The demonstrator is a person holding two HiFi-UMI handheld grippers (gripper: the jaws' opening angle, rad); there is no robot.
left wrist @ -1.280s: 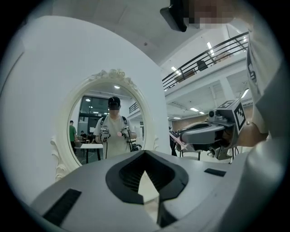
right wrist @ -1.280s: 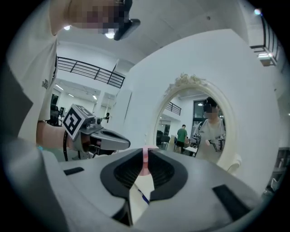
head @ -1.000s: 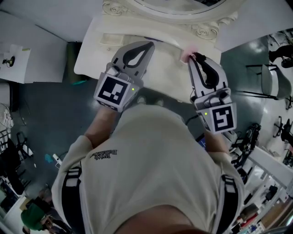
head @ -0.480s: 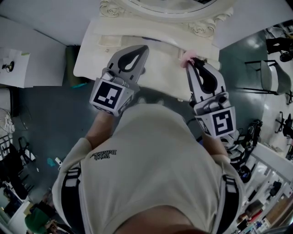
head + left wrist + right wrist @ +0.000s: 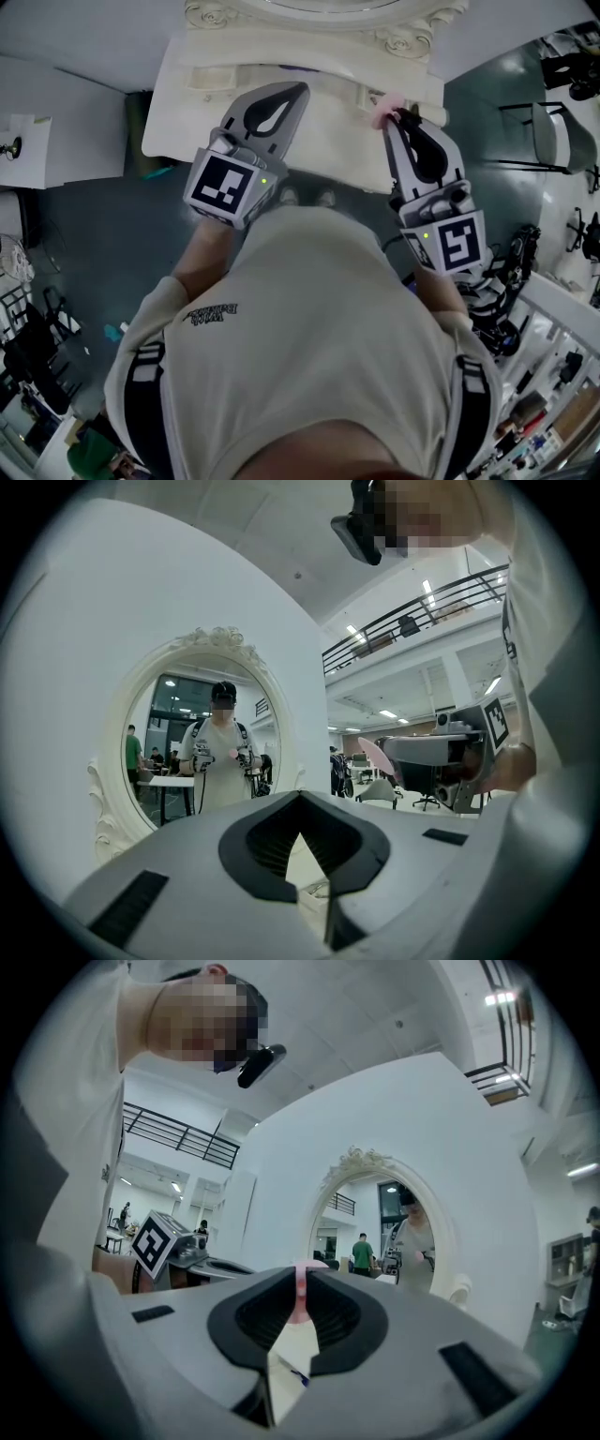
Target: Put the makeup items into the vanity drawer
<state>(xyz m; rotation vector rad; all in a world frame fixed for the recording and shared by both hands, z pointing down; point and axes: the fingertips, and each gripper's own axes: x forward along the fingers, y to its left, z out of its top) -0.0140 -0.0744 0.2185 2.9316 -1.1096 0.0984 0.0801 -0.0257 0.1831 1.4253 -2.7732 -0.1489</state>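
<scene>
Nearest the head camera is the person's torso in a beige shirt (image 5: 309, 328), with both forearms reaching forward from it, the left forearm (image 5: 202, 258) bare below the sleeve.

Left hand-held gripper (image 5: 292, 94): marker cube (image 5: 225, 185) faces up and the body angles forward and to the right over the white vanity surface (image 5: 183, 117). In the left gripper view its jaw tips meet, with nothing between them.

Right hand-held gripper (image 5: 394, 120): marker cube (image 5: 453, 242) faces up and the jaws point forward and slightly left. It is clamped on a pink makeup item (image 5: 382, 111), pinched at the very tips. The right gripper view shows the pink piece (image 5: 300, 1296) squeezed upright between the two dark pads.

The item is held above the right end of the surface, off it, and well apart from the left gripper.

Farthest away is the ornate white mirror frame (image 5: 403, 39), standing at the back of the surface just beyond the item.
</scene>
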